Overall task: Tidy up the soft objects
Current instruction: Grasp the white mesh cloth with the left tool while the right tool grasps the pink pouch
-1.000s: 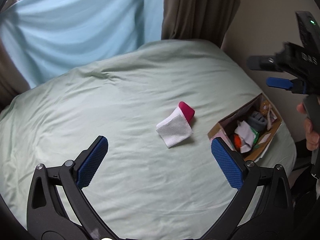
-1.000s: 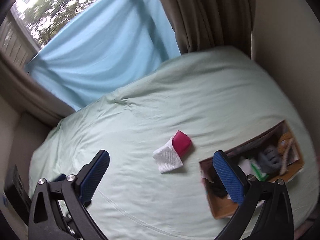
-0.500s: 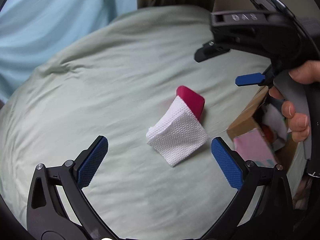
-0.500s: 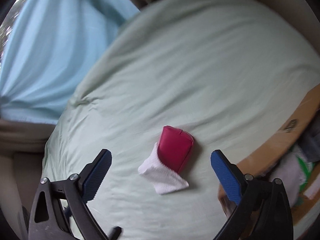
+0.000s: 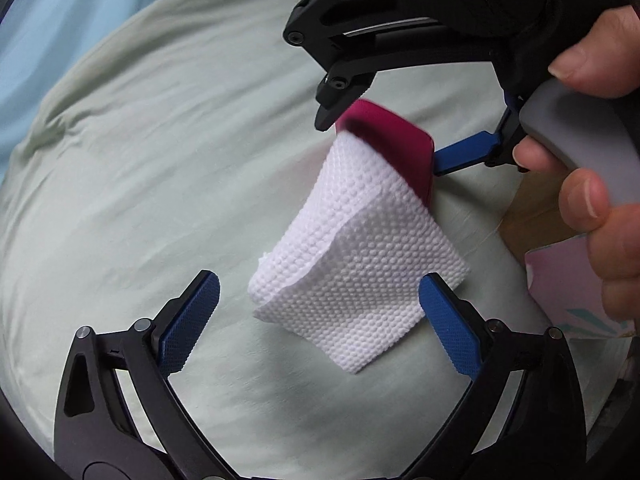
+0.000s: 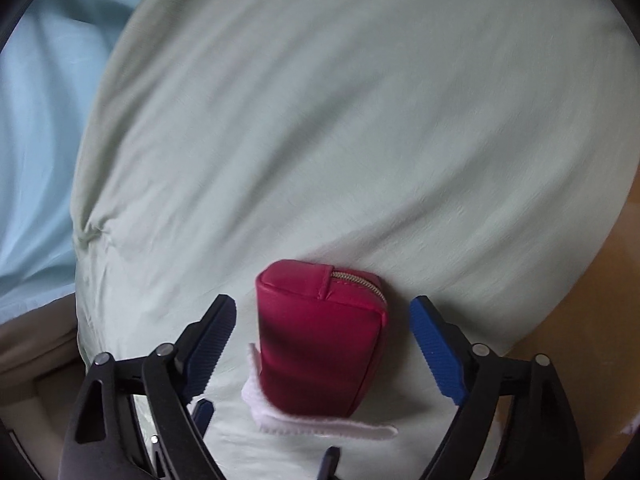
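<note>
since a second ago both grippers have dropped to the bed (image 5: 168, 168). our right gripper (image 6: 322, 354) is closing around the red pouch (image 6: 320, 340), pads not touching; left gripper (image 5: 320, 320), closing slightly, straddles the white cloth (image 5: 360, 272). we centre first.

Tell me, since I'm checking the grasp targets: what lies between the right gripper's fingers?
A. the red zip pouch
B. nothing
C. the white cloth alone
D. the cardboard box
A: the right wrist view shows the red pouch between the closing right gripper's fingers, pads not yet touching, its near end on the cloth.
</note>
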The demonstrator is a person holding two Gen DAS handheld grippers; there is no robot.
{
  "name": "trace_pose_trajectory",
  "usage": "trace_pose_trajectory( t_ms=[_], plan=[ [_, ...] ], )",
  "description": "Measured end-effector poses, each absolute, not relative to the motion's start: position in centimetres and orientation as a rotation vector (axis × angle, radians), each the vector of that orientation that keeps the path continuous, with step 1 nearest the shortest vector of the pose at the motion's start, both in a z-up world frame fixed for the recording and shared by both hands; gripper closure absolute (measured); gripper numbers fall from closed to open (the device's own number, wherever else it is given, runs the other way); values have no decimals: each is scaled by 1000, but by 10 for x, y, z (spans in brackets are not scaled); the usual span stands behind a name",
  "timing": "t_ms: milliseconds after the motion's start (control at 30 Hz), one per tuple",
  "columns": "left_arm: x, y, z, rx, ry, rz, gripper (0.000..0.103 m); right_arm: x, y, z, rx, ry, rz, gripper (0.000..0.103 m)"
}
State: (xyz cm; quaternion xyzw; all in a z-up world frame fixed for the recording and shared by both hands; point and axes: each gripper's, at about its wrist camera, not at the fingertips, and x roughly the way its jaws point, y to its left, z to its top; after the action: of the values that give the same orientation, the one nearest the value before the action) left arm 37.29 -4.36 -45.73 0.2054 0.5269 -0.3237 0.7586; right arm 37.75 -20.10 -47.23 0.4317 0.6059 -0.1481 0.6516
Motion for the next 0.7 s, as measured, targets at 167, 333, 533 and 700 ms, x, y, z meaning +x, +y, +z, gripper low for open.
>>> trace_pose_trajectory(
  t_ms=[167,333,533,700],
  plan=[
    [370,-47,-479,459,1199,-729,38,370,-202,-487,1037,1360,-352,38],
    [362,-50,-482,481,1215,-793,72,366,-206,-484,1051,1337,-354,45],
    [352,-51,-475,492,1206,-803,93,363,-208,-478,1048,1311,-340,56],
    [349,-37,-457,447,1196,-764,95,362,-208,-466,1040,1287,-307,60]
  ],
)
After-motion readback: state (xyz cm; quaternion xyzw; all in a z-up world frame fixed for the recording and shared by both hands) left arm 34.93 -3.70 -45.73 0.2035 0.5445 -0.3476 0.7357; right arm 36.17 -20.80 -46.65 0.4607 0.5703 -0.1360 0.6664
